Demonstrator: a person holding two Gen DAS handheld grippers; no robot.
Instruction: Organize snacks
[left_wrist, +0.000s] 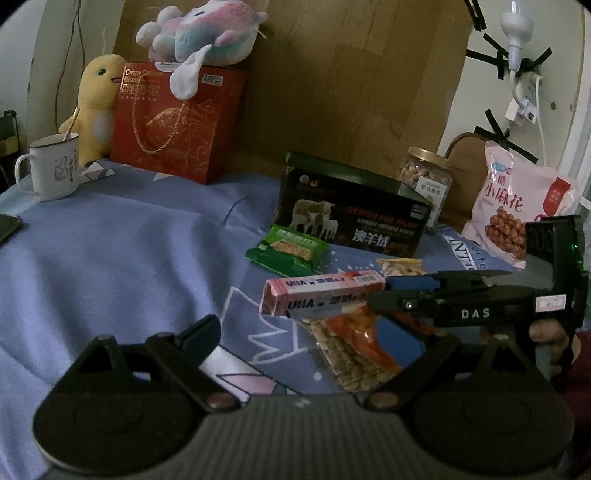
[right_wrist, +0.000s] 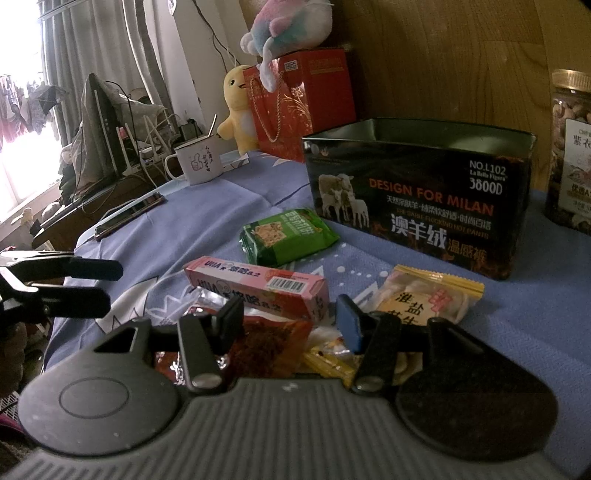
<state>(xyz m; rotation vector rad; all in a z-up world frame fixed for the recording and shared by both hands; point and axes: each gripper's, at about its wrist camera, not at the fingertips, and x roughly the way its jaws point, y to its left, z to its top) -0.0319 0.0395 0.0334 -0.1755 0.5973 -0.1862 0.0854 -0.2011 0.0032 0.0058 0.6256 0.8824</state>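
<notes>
Loose snacks lie on the blue cloth (left_wrist: 129, 240): a green cracker packet (left_wrist: 288, 251) (right_wrist: 288, 236), a pink box (left_wrist: 321, 291) (right_wrist: 258, 284), a yellow packet (right_wrist: 428, 299) and an orange-red packet (left_wrist: 354, 350) (right_wrist: 266, 339). Behind them stands an open black tin box (left_wrist: 351, 218) (right_wrist: 417, 192). My right gripper (right_wrist: 290, 319) (left_wrist: 380, 291) is half open, its fingers straddling the pink box's near end and the orange-red packet without pressing either. My left gripper (left_wrist: 301, 336) (right_wrist: 114, 287) stands wide open to the left of the pile, holding nothing.
A nut jar (left_wrist: 424, 177) and a pink snack bag (left_wrist: 517, 206) stand at the right. A white mug (left_wrist: 51, 166), a red gift bag (left_wrist: 177, 125) and plush toys line the back left. A phone (right_wrist: 129, 216) lies at the left edge. A hand (left_wrist: 546, 332) holds the right gripper.
</notes>
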